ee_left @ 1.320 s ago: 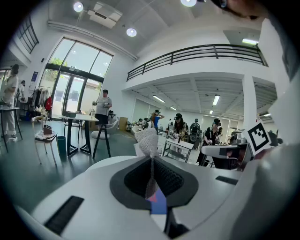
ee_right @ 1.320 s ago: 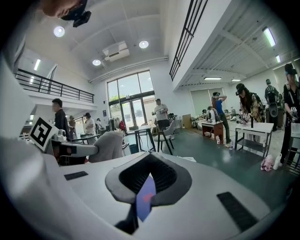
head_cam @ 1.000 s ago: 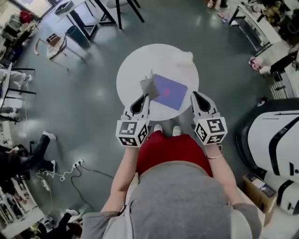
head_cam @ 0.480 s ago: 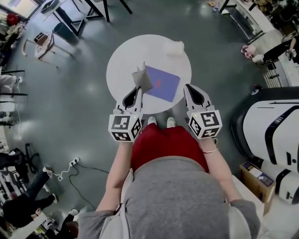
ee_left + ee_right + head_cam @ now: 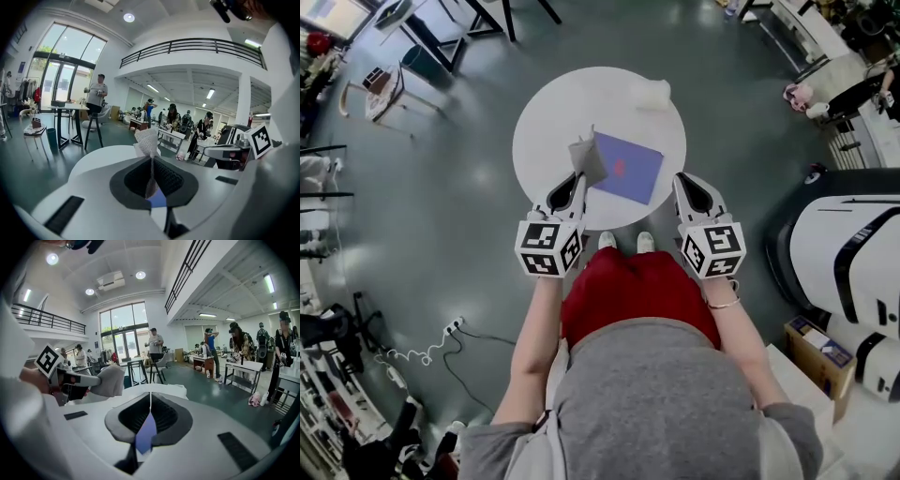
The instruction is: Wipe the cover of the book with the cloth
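At the left corner of the purple book point(image 5: 628, 169) on the round white table point(image 5: 534, 122), pinches grey cloth point(image 5: 586, 159) in clamped left gripper point(image 5: 578, 180); holds right gripper point(image 5: 686, 184) closed, empty, beside near edge. Seemingly wiping barely begun; whole cover left.

Both forearms reach forward, side by side. The left tool point(image 5: 577, 180) pinches the cloth point(image 5: 586, 157) between its jaws; the right tool point(image 5: 685, 183) has its jaws pressed together.
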